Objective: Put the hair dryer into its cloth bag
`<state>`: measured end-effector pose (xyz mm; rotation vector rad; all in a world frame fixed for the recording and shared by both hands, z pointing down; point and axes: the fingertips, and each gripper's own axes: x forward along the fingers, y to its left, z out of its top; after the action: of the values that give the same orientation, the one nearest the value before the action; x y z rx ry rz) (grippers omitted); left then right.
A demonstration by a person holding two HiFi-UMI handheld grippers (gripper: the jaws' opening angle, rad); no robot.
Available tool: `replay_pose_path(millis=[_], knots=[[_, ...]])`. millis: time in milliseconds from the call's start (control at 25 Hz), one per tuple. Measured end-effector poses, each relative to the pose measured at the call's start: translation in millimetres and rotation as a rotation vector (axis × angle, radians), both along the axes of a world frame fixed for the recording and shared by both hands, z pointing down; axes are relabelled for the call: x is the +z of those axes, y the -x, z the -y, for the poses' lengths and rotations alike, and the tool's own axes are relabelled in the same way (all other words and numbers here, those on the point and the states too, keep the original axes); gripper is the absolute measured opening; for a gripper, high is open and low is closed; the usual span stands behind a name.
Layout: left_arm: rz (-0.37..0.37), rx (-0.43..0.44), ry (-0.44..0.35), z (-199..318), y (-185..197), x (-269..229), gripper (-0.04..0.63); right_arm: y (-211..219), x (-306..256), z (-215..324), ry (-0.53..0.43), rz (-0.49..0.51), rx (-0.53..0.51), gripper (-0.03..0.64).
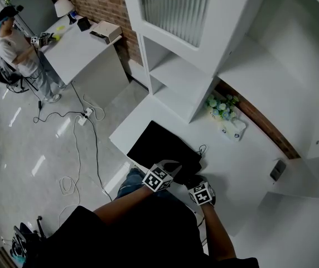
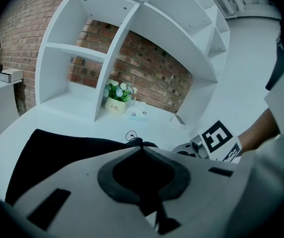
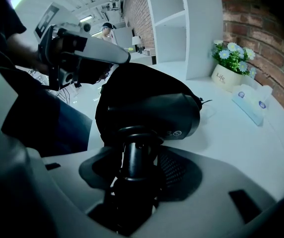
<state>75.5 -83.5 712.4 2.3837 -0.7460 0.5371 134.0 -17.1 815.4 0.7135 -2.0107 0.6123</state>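
Standing at white bench (image 1: 249,166), both claws low, close together at the near edge.

Left claw (image 2: 143,152): jaws pinched narrow, nipping black fabric, i.e. the near edge of the cloth bag (image 1: 162,147). Rest of bag lies flat on bench and spreads away to the left. Thin cord loop (image 2: 130,135) lies on bench just past the pinch.

Right claw (image 3: 137,152): jaws wide, clamped on handle of hair dryer (image 3: 152,110). Handle runs up between the pads, w/ the dark barrel above and crosswise, round logo showing on its side. Dryer is off the bench, right up against the lifted bag edge, w/ the left claw just above and left of it in right gripper view. Can't tell if any part is inside the bag.

Bench rear: flower pot (image 2: 116,103) w/ white blooms, small blue-white pack (image 3: 251,103) beside it, brick wall behind. White shelf unit (image 1: 176,88) stands on bench at left.

Bkgd: another person (image 1: 14,46) at a separate white table, cables on floor.
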Motion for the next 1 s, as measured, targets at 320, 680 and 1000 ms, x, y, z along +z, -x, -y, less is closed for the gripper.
replay_pose_path(millis=[320,680,1000], knots=[[-0.01,-0.016,-0.004,4,1,-3,0.026,13,-3,7,0.029,0.024,-0.079,0.236],[-0.071,-0.036,-0.038,11,3,-22,0.026,24,0,19,0.005,0.043,-0.152,0.237],[0.033,-0.018,-0.065,20,8,-9,0.026,23,5,12,0.018,-0.004,-0.242,0.239]])
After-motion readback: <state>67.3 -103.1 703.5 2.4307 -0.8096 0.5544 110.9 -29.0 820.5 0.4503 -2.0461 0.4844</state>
